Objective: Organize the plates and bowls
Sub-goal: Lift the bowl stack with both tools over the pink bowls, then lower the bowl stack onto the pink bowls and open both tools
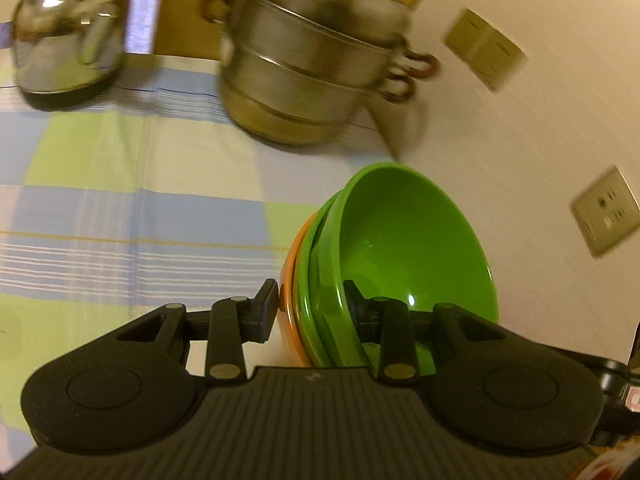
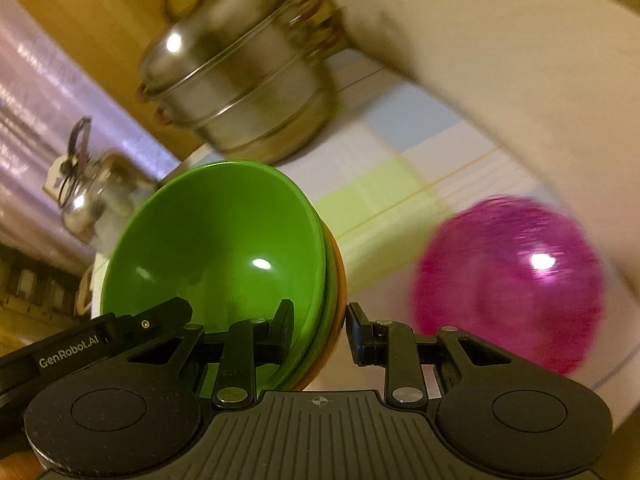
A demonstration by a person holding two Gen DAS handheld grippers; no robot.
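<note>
- Tablecloth, checked green, blue and white, is lying under everything; the bowls are being carried above it, not resting on it.
- Steamer pot, stacked steel tiers with a lid, is standing at the back by the wall, well apart from the bowls; blurred.
- Kettle, steel, is sitting at the far left of the cloth, out of the way.
- Pink round thing, blurred, is lying on the cloth just right of the right gripper; cannot tell if it is a bowl or a lid.
- Bowl stack: green bowls nested with an orange bowl outermost, tipped on edge and hanging in the air between both grippers, probably so the whole set is moving as one.
- Left gripper is pinching the stack's rim, one finger inside the top green bowl, one on the orange outside; jaws narrowly parted, closed on the walls.
- Right gripper is gripping the opposite rim the same way, narrow gap filled by the nested walls; two grips are likely keeping the stack from swinging.
- Wall sockets are showing on the wall behind.
</note>
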